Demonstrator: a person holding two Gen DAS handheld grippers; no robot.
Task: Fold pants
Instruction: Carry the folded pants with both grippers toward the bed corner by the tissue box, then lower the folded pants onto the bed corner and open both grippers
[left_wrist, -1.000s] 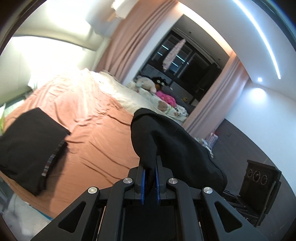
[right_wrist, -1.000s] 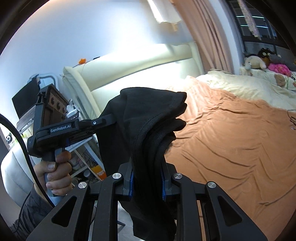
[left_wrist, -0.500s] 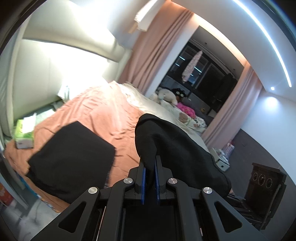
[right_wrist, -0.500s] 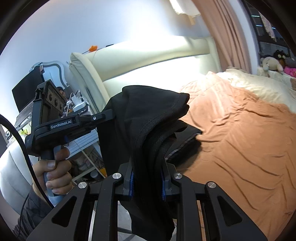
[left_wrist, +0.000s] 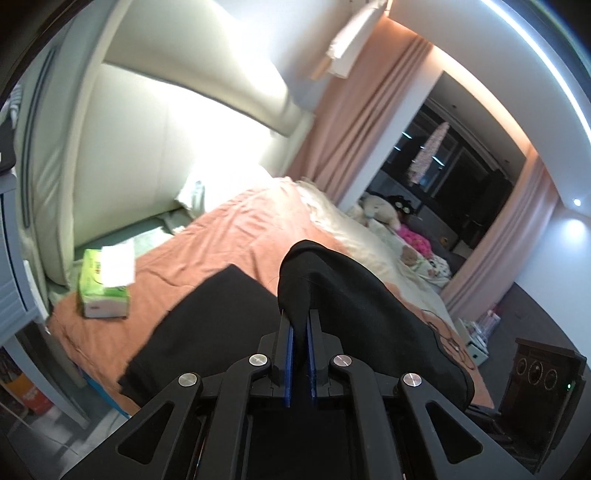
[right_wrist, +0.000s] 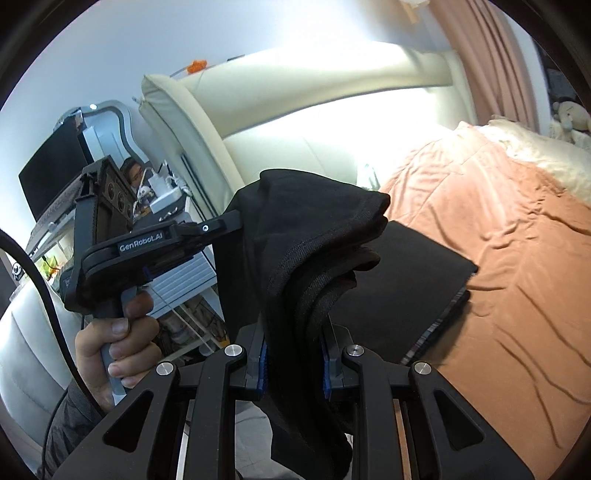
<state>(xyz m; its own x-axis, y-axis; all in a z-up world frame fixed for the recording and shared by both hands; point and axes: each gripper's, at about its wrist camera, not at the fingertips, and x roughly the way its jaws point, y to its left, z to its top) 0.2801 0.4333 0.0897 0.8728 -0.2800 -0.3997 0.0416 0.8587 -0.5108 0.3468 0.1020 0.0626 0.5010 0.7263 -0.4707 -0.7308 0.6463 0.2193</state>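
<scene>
Left claw (left_wrist: 299, 325) clamped on black pants (left_wrist: 354, 295); right claw (right_wrist: 293, 354) pinching thick bunch. Left view alone shows tissue box (left_wrist: 103, 284); right view shows hand (right_wrist: 114, 350).

A bed (left_wrist: 236, 236) with a rumpled orange cover is carrying a folded black garment (right_wrist: 406, 273) near its edge — a green tissue box (left_wrist: 103, 288) is sitting beside it.
</scene>
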